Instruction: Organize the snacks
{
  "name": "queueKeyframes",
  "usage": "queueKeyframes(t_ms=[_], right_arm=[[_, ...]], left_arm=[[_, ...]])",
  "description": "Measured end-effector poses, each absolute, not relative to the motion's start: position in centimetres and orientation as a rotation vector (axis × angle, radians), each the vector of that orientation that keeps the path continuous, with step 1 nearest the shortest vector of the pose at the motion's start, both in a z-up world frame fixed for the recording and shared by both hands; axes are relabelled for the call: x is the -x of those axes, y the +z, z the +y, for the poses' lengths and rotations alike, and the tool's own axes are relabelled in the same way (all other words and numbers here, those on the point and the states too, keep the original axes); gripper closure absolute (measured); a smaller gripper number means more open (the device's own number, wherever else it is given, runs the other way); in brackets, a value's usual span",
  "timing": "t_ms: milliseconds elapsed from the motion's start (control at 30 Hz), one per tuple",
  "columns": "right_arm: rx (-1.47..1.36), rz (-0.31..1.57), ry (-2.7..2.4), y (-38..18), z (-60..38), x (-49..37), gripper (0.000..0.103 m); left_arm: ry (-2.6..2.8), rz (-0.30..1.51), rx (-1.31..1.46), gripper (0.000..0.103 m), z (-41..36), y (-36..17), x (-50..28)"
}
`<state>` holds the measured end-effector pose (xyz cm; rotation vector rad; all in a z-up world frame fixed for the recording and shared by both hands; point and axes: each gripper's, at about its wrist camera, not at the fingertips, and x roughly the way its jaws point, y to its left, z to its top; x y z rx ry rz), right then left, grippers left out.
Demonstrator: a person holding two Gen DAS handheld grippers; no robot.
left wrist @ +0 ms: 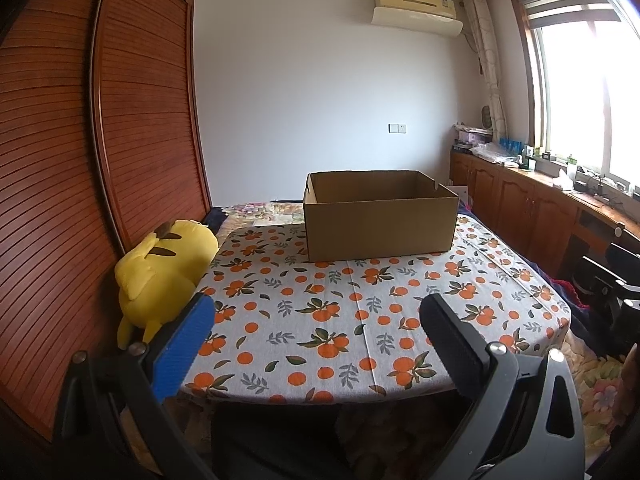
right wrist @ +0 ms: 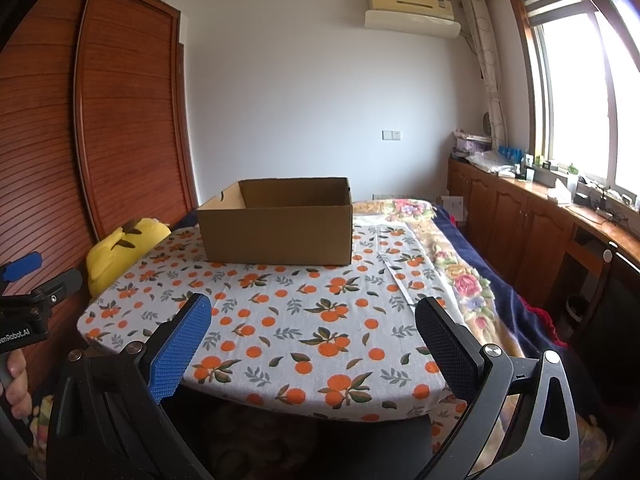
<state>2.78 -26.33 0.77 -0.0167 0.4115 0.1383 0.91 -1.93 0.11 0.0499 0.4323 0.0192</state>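
I see my left gripper (left wrist: pixel 316 316) at the bottom of its frame with the jaws spread wide and nothing between them; one pad is blue and ribbed, the other black and finely dimpled. My right gripper (right wrist: pixel 312 316) sits the same way in its own view, jaws wide apart and empty, with the same blue and black pads.

The cardboard box (left wrist: pixel 380 216) lies well beyond the left gripper, in the middle of the frame, resting on the far part of the table (left wrist: pixel 320 344). From the right wrist the box (right wrist: pixel 276 220) is left of centre, again well apart from the claw. It is plain brown corrugated card, rectangular, open on top, with a small notch in a side wall. I cannot see its floor, and no snacks show in either view.

The table wears a pale cloth printed with oranges and leaves, lying smooth with a few creases. At the table's left edge a yellow plush toy (left wrist: pixel 160 272) leans, soft and rounded, beside a slatted reddish wooden wardrobe (left wrist: pixel 80 160). At the lower left of the right wrist view, a hand (right wrist: pixel 16 376) holds the left gripper's handle.
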Motion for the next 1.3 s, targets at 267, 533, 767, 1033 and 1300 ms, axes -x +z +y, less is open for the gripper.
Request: queueKeyframes(t_ms=[267,533,767,1033,1300], right_arm=[[0.016,0.404,0.134,1.11,-26.46,-2.59,0.000],[0.014,0.403,0.131,1.07,-26.55,-2.61,0.000],[0.014,0.403,0.132,1.06,-26.57,-2.62,0.000],[0.015,0.402,0.132,1.00,-26.52,-2.61,0.000],[0.015,0.403,0.131,0.99,-26.51,-2.65,0.000]], left_arm=[[0.015,0.431,-0.045,0.000,-1.81,0.11,-0.90],[0.015,0.428,-0.044,0.000,-1.75,0.22,-0.81],[0.015,0.428,-0.044,0.000,-1.77,0.20,-0.82],[0.015,0.427,-0.045,0.000,-1.78,0.18,-0.81],[0.014,0.428,-0.045,0.000,-1.74,0.22,-0.80]])
